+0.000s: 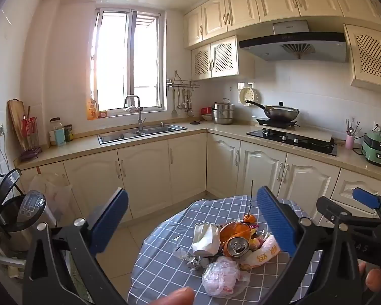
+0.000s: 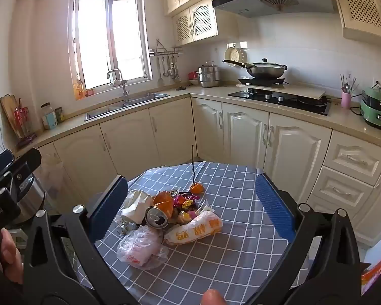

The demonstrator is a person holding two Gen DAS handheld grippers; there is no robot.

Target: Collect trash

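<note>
A pile of trash lies on a round table with a blue-grey checked cloth (image 1: 165, 267) (image 2: 228, 254). It holds a crushed orange can (image 1: 237, 246) (image 2: 157, 217), crumpled white tissue (image 1: 205, 239) (image 2: 137, 206), a clear plastic bag (image 1: 222, 278) (image 2: 139, 249), a white wrapper with orange print (image 1: 263, 253) (image 2: 194, 228), candy wrappers (image 2: 185, 202) and a small orange fruit with a stick (image 1: 250, 218) (image 2: 196, 188). My left gripper (image 1: 193, 223) is open and empty above the pile. My right gripper (image 2: 190, 211) is open and empty above it too, and shows in the left wrist view (image 1: 365, 199).
A rice cooker (image 1: 25, 216) stands left of the table. A plastic bag (image 1: 56, 190) hangs at the cabinet behind it. Cream cabinets, a sink (image 1: 139, 132) and a stove with a wok (image 1: 282, 113) line the far walls. Tiled floor lies between table and cabinets.
</note>
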